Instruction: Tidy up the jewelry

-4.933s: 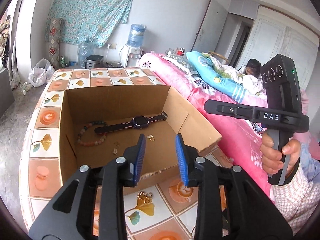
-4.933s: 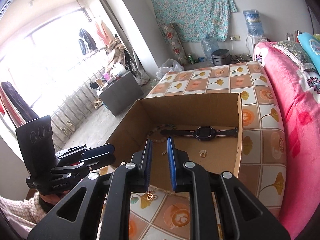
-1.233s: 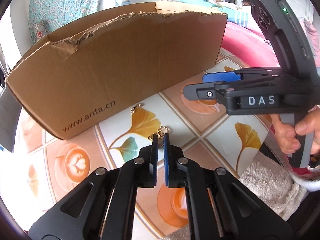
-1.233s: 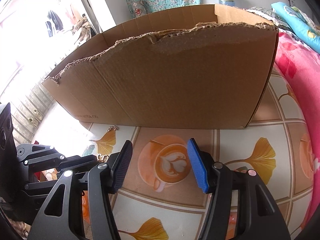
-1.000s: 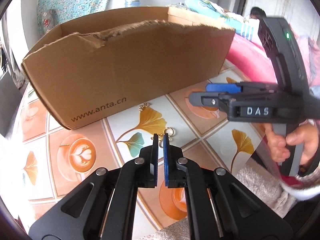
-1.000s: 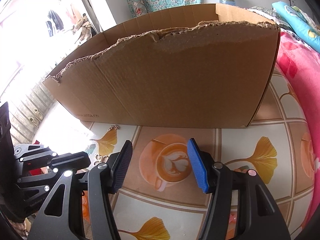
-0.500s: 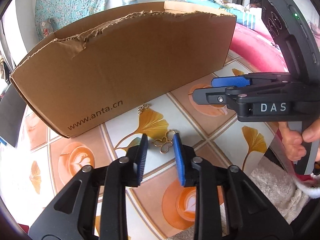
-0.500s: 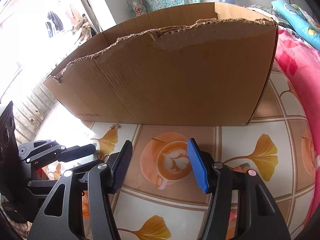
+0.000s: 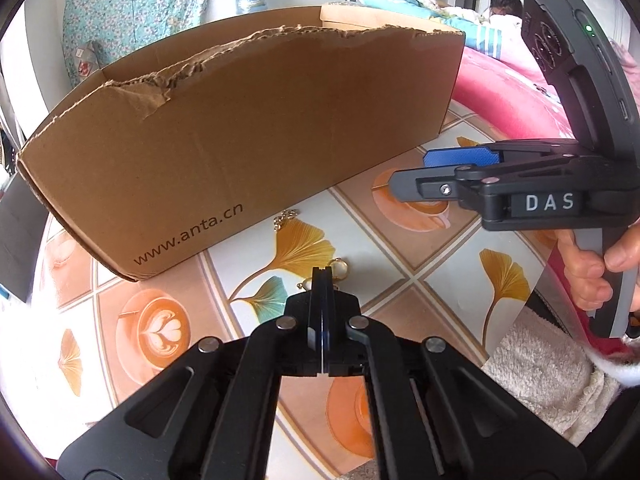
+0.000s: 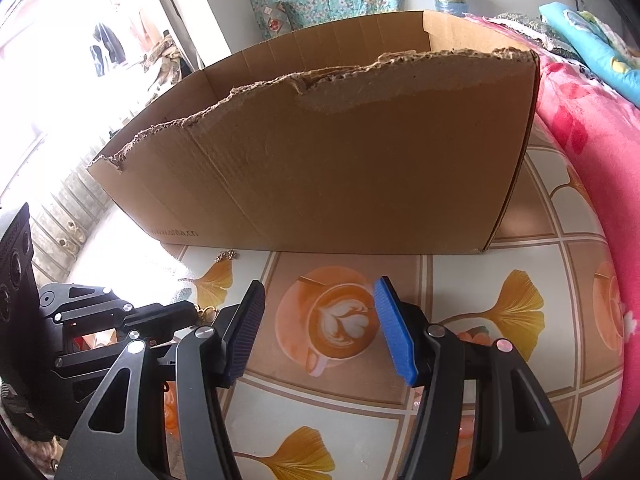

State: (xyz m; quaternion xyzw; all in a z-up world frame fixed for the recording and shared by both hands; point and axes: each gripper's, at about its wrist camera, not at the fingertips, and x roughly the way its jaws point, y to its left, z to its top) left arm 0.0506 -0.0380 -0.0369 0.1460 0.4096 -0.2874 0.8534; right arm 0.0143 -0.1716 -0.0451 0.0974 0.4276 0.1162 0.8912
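My left gripper (image 9: pixel 322 276) is shut low over the tiled table, and loops of a small gold clover-shaped piece (image 9: pixel 340 269) stick out on both sides of its tips. The right wrist view shows that same gripper (image 10: pixel 192 314) at the left with the gold piece (image 10: pixel 207 312) at its tip. My right gripper (image 10: pixel 318 294) hangs open over a coffee-cup tile, nothing between its blue pads; it also appears as the right gripper (image 9: pixel 420 172) in the left view. A second small gold chain piece (image 9: pixel 285 216) lies by the front wall of the cardboard box (image 9: pixel 260 120).
The torn-edged cardboard box (image 10: pixel 340 152) stands just behind both grippers; its inside is hidden from here. The tiled table (image 10: pixel 500 312) ends at a pink bedspread (image 10: pixel 592 140) on the right. A beige towel (image 9: pixel 540 360) lies at the near right, beside a hand holding the right gripper.
My left gripper opened around the gold clover piece half a second ago and has now shut on it. The right gripper has stayed where it was, still open.
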